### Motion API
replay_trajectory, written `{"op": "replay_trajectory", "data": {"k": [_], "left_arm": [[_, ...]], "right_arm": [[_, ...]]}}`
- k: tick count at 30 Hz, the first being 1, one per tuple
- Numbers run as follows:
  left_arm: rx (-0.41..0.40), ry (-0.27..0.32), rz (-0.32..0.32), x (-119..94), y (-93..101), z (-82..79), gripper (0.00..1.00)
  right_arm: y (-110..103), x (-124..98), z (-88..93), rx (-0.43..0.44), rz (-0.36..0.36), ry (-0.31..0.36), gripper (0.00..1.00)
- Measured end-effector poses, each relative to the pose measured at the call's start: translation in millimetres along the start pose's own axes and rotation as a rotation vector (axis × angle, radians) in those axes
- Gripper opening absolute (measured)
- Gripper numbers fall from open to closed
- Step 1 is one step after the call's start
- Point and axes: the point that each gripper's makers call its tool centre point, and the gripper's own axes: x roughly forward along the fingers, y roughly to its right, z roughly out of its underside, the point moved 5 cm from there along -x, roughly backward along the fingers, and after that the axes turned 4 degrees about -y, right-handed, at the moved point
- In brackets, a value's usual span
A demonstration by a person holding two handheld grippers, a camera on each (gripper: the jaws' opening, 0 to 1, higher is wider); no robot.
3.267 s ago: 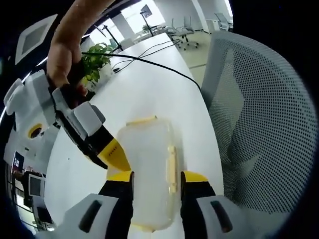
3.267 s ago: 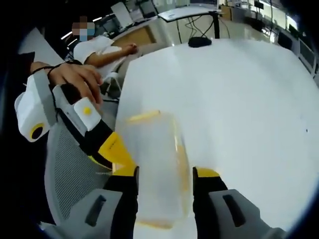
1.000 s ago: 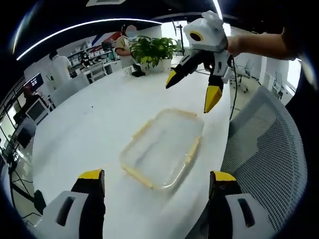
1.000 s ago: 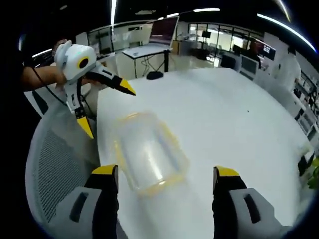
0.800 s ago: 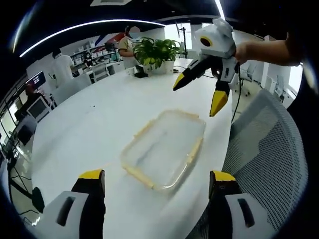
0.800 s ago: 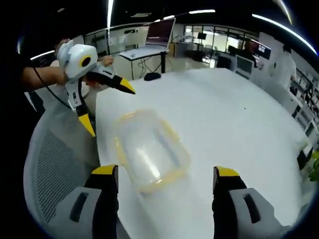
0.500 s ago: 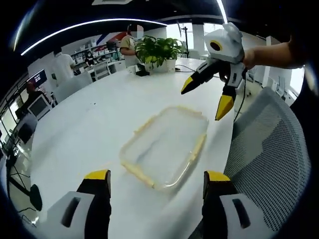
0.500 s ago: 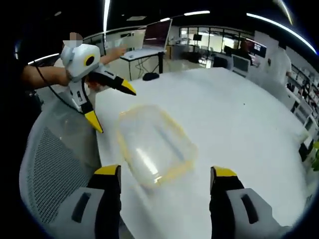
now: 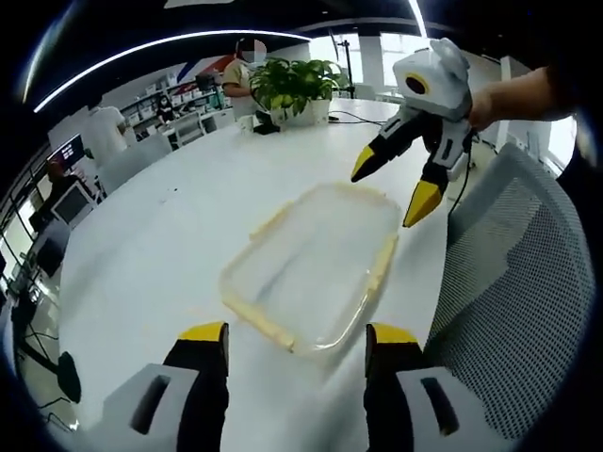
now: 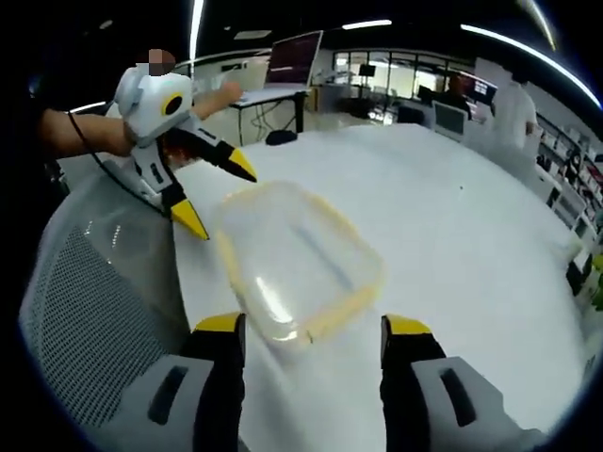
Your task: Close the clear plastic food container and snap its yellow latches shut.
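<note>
The clear plastic food container (image 9: 311,268) with yellow latches along its edges lies flat on the white table (image 9: 170,245), lid on. In the left gripper view my left gripper (image 9: 297,337) stands open just short of its near edge, nothing between the jaws. My right gripper (image 9: 394,184) comes in from the right, open, hovering by the container's far right corner. In the right gripper view the container (image 10: 297,259) lies ahead of my open right gripper (image 10: 314,330), and the left gripper (image 10: 217,193) hangs open at the container's far left corner.
A grey mesh office chair (image 9: 513,282) stands against the table edge beside the container. A potted plant (image 9: 292,89) sits at the table's far end. People sit at desks in the background. A black cable (image 9: 377,118) runs across the far table.
Both grippers have closed in on the container and their jaws have narrowed a little, still open. 3.3 s ago both straddled the container; they have since pulled back. The container stays put.
</note>
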Motion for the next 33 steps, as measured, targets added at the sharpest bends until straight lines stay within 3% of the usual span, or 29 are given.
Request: {"op": "replay_trajectory", "data": {"k": [4, 12, 33], "left_arm": [[0.006, -0.001, 0.000, 2, -1.4, 0.1, 0.45], [0.019, -0.001, 0.014, 7, -0.3, -3.3, 0.44], [0.030, -0.015, 0.030, 28, -34.4, -17.2, 0.43]], "right_arm": [[1, 3, 0.3, 0.001, -0.002, 0.003, 0.51], [-2, 9, -3.9, 0.004, -0.017, 0.007, 0.48], [31, 24, -19.3, 0.018, -0.013, -0.001, 0.47]]}}
